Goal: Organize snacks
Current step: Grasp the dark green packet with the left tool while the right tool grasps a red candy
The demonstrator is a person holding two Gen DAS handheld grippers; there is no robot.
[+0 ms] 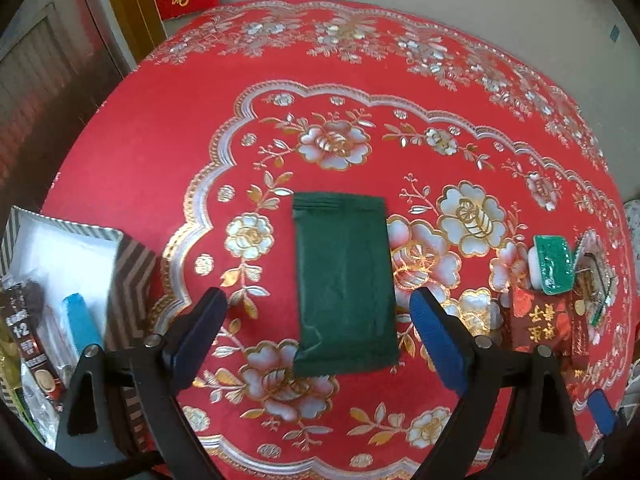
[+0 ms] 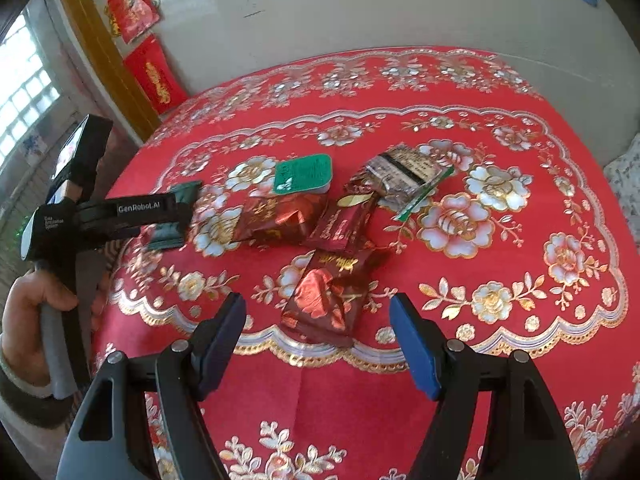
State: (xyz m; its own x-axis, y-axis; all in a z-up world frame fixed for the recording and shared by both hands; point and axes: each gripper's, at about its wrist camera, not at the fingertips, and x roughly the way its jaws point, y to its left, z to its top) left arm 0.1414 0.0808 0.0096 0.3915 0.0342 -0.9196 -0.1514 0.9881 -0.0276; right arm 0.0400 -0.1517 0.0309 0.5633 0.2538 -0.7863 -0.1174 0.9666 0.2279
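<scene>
A dark green flat packet lies on the red flowered tablecloth. My left gripper hovers over its near end, open, with a finger on each side and neither pad touching it. In the right wrist view a shiny red packet lies just ahead of my right gripper, which is open and holds nothing. Behind it lie two more red packets, a green-lidded cup and a grey-brown packet. The left gripper's body hides part of the green packet.
A striped box at the table's left edge holds several snack packets. A hand grips the left tool's handle. Red hangings and a wall stand behind the table. The tablecloth drapes over the near edge.
</scene>
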